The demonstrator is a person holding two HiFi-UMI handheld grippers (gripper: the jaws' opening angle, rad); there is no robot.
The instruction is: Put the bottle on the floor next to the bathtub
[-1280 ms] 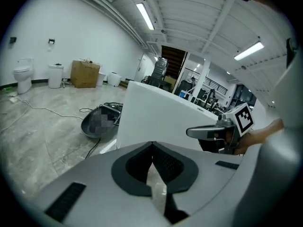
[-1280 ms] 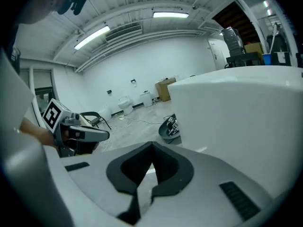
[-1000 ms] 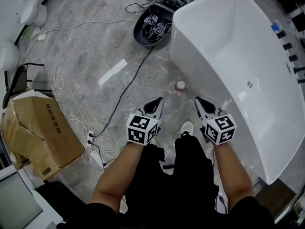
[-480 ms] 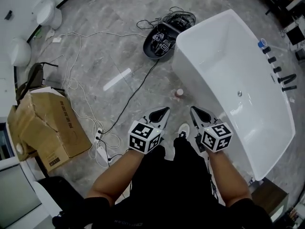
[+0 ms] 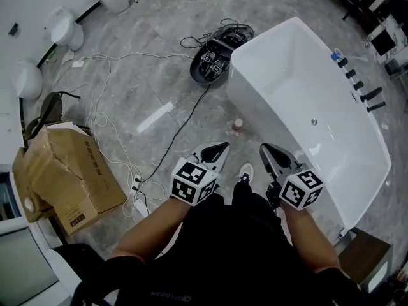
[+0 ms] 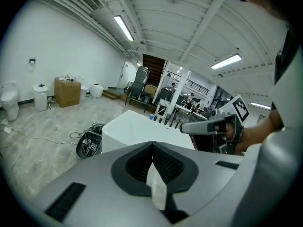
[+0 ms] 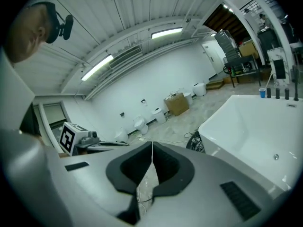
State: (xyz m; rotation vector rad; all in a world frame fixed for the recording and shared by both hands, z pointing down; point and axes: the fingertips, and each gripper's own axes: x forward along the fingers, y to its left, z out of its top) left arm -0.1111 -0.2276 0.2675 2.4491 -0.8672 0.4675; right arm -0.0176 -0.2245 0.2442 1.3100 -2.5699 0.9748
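Ahead of the person's forearms, the left gripper [image 5: 223, 146] and the right gripper [image 5: 264, 148] are held side by side, apart from each other, above the floor. Each gripper's own view shows its dark pads pressed together along one line, with nothing caught between them, so both are closed and empty. A white shoe [image 5: 246, 170] is seen on the floor between the two grippers. Just beyond the jaw tips, the bottle [image 5: 237, 125] is seen standing upright on the grey marbled floor [image 5: 127, 81], just beside the outer wall of the white bathtub [image 5: 252, 104] and touched by neither gripper. Farther off, at the tub's far corner, a round black device [image 5: 210, 65] lies among tangled cables. Well to the left, an opened cardboard box [image 5: 70, 171] is seen.
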